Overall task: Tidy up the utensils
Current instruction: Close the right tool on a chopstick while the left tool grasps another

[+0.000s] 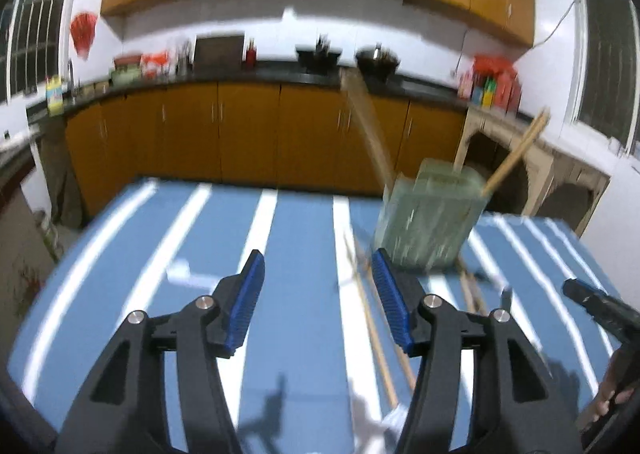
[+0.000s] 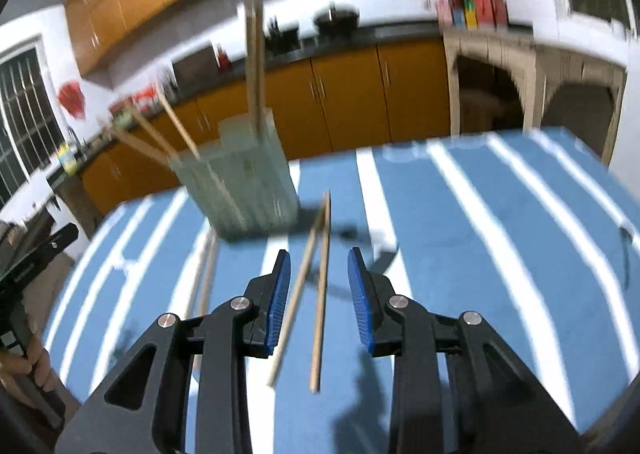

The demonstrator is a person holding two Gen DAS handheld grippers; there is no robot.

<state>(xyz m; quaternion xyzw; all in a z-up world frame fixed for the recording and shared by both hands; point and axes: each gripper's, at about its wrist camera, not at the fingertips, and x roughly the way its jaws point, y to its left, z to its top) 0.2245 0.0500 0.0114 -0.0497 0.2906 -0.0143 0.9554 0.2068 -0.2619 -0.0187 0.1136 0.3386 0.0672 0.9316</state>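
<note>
Hovering over a blue striped tablecloth (image 1: 296,254), the left gripper (image 1: 318,294) gapes empty beside loose chopsticks (image 1: 376,338) near a green holder (image 1: 428,213). Right view: right gripper (image 2: 318,294) spread, empty, straddling two chopsticks (image 2: 320,294) before the holder (image 2: 248,181).

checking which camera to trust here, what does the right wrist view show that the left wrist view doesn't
Only the right wrist view shows the right gripper open above two loose chopsticks lying between its fingers. Only the left wrist view shows the left gripper open over bare striped cloth. Both show the green holder with chopsticks standing in it, more chopsticks on the cloth, and the kitchen cabinets.
</note>
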